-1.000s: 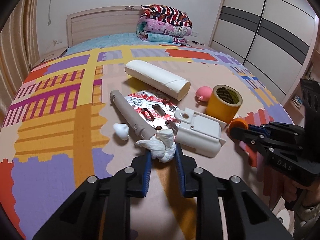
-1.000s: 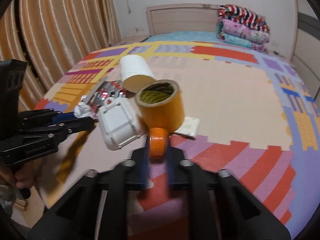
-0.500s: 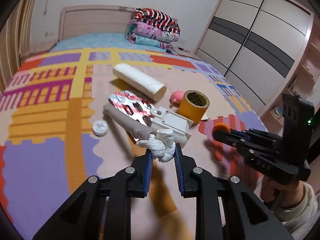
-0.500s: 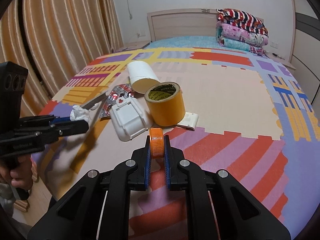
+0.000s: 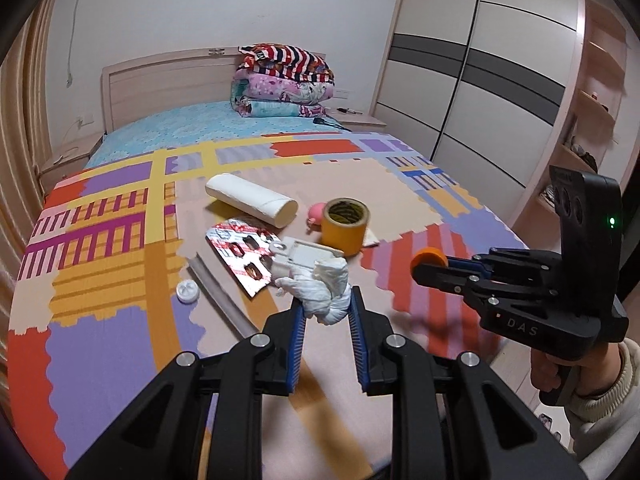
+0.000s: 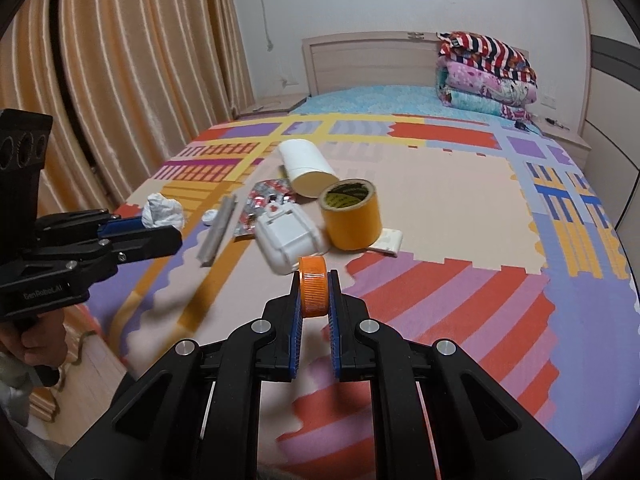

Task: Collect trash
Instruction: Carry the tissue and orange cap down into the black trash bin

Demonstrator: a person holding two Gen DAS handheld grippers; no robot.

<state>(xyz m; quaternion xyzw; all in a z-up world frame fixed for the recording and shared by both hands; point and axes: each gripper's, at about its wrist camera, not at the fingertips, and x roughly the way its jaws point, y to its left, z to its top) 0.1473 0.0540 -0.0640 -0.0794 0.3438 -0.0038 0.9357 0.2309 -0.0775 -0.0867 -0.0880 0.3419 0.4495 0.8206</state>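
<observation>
My left gripper (image 5: 326, 304) is shut on a crumpled white tissue (image 5: 324, 292) and holds it above the bed's colourful mat (image 5: 100, 340); it also shows in the right wrist view (image 6: 140, 226) with the tissue (image 6: 162, 210). My right gripper (image 6: 314, 284) is shut on an orange bottle cap (image 6: 314, 286), also held above the mat; it shows in the left wrist view (image 5: 430, 262) with the cap (image 5: 429, 258). On the mat lie a white bottle cap (image 5: 187, 291), a blister pack (image 5: 240, 250), a grey stick (image 5: 222, 300) and a white plastic case (image 6: 286, 238).
A yellow tape roll (image 5: 345, 226), a white cardboard tube (image 5: 250, 199), a pink object (image 5: 315, 213) and a white flat piece (image 6: 386, 242) also lie on the mat. Folded blankets (image 5: 282, 80) sit by the headboard. A wardrobe (image 5: 480, 92) stands right, curtains (image 6: 120, 80) left.
Both grippers have lifted and drawn back from the pile toward the bed's near edge, each still holding its item. The objects on the mat have not moved.
</observation>
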